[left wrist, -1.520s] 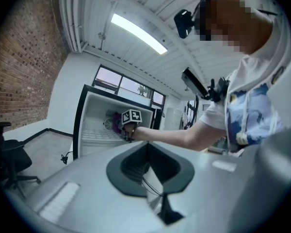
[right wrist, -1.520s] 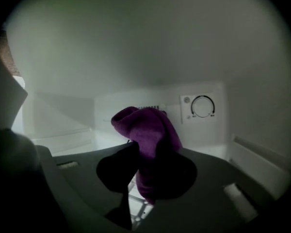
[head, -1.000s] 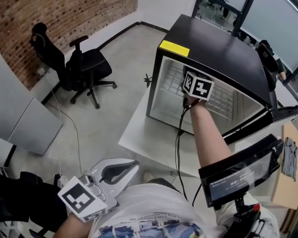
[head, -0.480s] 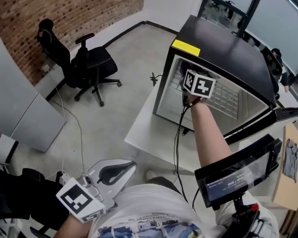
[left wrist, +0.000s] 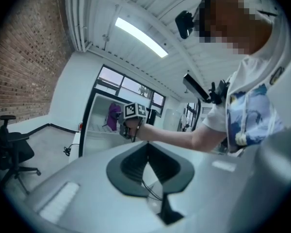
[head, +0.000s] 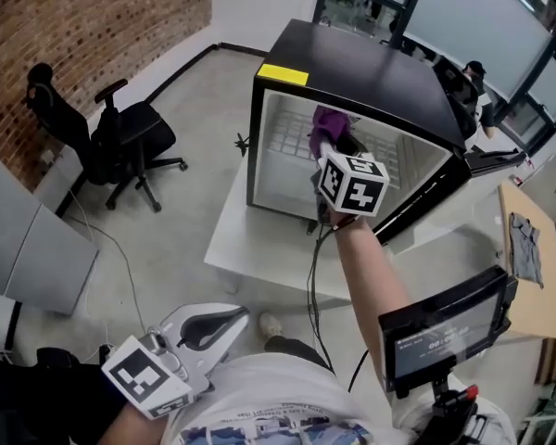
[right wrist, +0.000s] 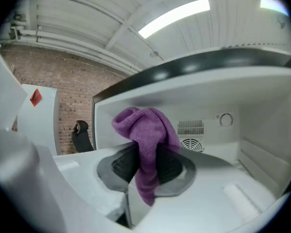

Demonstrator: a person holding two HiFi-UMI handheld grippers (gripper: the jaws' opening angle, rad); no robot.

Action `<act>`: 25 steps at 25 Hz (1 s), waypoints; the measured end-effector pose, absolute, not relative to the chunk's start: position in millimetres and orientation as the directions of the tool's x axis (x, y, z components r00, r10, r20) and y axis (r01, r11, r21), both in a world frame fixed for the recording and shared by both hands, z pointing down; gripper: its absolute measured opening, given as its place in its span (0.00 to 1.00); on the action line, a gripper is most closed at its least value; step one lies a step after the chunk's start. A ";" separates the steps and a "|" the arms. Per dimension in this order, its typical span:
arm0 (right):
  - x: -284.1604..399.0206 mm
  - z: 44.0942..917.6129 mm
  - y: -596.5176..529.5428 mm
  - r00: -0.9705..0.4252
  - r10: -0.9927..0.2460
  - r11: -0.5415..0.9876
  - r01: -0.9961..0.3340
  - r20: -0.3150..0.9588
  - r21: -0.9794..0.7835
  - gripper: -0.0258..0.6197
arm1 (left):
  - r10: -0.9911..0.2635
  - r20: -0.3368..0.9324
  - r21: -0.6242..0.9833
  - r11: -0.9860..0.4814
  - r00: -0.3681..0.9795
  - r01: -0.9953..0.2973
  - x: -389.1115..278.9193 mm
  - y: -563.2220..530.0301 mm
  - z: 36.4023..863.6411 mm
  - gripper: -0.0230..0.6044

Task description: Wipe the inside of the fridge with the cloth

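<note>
The black fridge [head: 371,63] stands open on a white table, its white inside [head: 283,146] facing me. My right gripper [head: 332,146] is at the fridge's mouth, shut on a purple cloth [head: 327,123] that sticks up past the jaws. In the right gripper view the cloth [right wrist: 148,144] hangs pinched between the dark pads [right wrist: 123,165], with the fridge's back wall [right wrist: 208,115], its vent and its dial beyond. My left gripper [head: 248,313] is low by my body, shut and holding nothing. From the left gripper view I see the fridge [left wrist: 94,125] and the cloth [left wrist: 113,116] far off.
The white table [head: 250,258] juts out in front of the fridge. The fridge door [head: 424,204] hangs open at the right. A black office chair [head: 120,133] stands on the floor at the left. A cable [head: 312,286] runs down from my right hand. A screen [head: 445,327] sits by my right side.
My right gripper has drawn back toward the fridge's mouth, and the purple cloth now shows above its marker cube. The head view has shifted. The left gripper has stayed put.
</note>
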State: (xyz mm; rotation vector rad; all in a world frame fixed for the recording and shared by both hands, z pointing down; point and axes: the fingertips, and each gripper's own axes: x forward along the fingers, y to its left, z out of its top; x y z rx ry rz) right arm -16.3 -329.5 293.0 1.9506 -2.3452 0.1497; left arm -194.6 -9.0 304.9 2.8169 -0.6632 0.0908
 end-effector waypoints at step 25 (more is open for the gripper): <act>173.8 292.5 -251.0 0.333 -0.940 -0.335 -0.942 0.067 -0.006 0.16 | -0.256 0.118 0.229 -0.933 0.959 -0.277 -153.1 -3.4 307.1 0.04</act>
